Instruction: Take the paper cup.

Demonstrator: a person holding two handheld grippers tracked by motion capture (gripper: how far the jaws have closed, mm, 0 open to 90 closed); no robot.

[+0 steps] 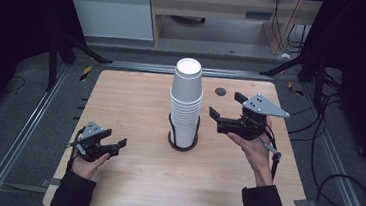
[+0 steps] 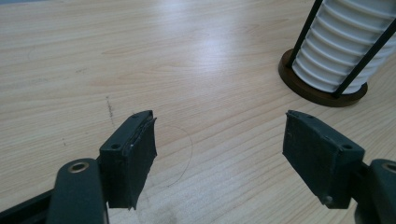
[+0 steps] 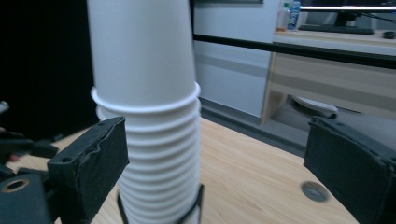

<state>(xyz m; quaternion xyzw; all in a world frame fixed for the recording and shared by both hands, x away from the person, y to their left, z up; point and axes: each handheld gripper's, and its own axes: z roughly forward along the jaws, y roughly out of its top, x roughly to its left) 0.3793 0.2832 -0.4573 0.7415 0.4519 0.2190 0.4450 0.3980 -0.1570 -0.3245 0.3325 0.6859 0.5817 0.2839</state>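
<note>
The stack of white paper cups (image 1: 186, 103) stands upright in its black wire holder (image 1: 182, 142) at the middle of the table (image 1: 129, 178), with its long axis vertical and the cup bottoms pointing up. Your right gripper (image 1: 225, 105) is just beside the stack on its right, jaws wide apart and empty, aimed at the cups. Your left gripper (image 1: 119, 145) is low at the left, well apart from the stack, with its jaws parted and nothing between them.

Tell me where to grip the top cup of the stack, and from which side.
Grip the top cup on its bare wall above the rims, coming level from the right with the open right gripper. It stands upside down, so there is no open mouth on top, and the holder's rods sit lower.
</note>
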